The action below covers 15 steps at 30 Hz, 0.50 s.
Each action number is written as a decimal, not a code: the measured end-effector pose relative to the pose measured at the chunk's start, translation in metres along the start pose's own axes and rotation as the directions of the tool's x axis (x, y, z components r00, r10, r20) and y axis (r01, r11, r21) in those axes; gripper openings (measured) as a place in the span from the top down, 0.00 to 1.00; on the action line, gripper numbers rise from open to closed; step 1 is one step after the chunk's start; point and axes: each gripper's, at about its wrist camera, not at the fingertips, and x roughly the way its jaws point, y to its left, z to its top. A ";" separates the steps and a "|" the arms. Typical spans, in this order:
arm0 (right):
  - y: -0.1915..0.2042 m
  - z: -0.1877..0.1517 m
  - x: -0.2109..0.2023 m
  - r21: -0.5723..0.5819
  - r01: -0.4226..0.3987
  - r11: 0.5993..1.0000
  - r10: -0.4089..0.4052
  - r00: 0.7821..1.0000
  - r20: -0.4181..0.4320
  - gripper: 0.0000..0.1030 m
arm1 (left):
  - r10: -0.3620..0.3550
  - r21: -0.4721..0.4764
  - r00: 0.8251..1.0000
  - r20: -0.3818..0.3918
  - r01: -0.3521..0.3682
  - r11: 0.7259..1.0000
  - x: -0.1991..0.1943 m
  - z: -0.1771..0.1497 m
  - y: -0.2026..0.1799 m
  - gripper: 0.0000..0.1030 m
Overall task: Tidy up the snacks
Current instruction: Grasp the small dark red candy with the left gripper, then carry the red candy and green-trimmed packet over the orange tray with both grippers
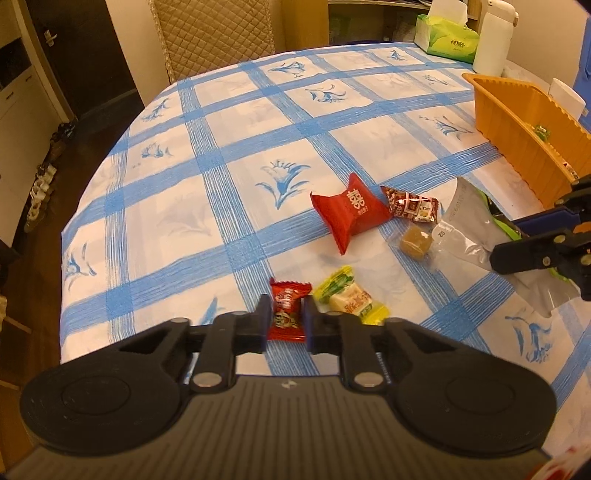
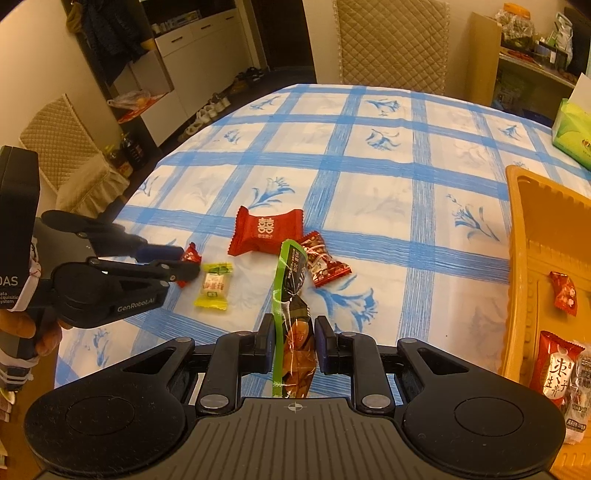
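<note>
My left gripper (image 1: pixel 286 306) is shut on a small red candy (image 1: pixel 287 314) that lies on the blue-checked tablecloth (image 1: pixel 258 155); the right wrist view shows the same grip (image 2: pixel 190 264). A yellow candy (image 1: pixel 349 295) lies just right of it. My right gripper (image 2: pixel 294 325) is shut on a green-edged snack packet (image 2: pixel 295 332), held above the table; in the left wrist view that packet (image 1: pixel 465 225) shows its silver back. A large red candy (image 2: pixel 264 230), a dark red wrapped candy (image 2: pixel 323 264) and a brown cube candy (image 1: pixel 417 242) lie between the grippers. An orange tray (image 2: pixel 521 258) on the right holds several snacks.
A green tissue box (image 1: pixel 445 38) and a white bottle (image 1: pixel 493 37) stand at the table's far right. A quilted chair (image 1: pixel 218 29) stands behind the far edge. The table's rounded left edge drops to a dark floor. A person's hand (image 2: pixel 37 332) holds the left gripper.
</note>
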 end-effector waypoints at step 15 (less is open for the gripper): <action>0.002 -0.002 -0.015 -0.019 -0.017 1.000 0.018 0.999 0.029 0.78 | -0.029 -0.147 0.999 0.025 0.033 0.989 -0.042 -0.009 0.000 0.88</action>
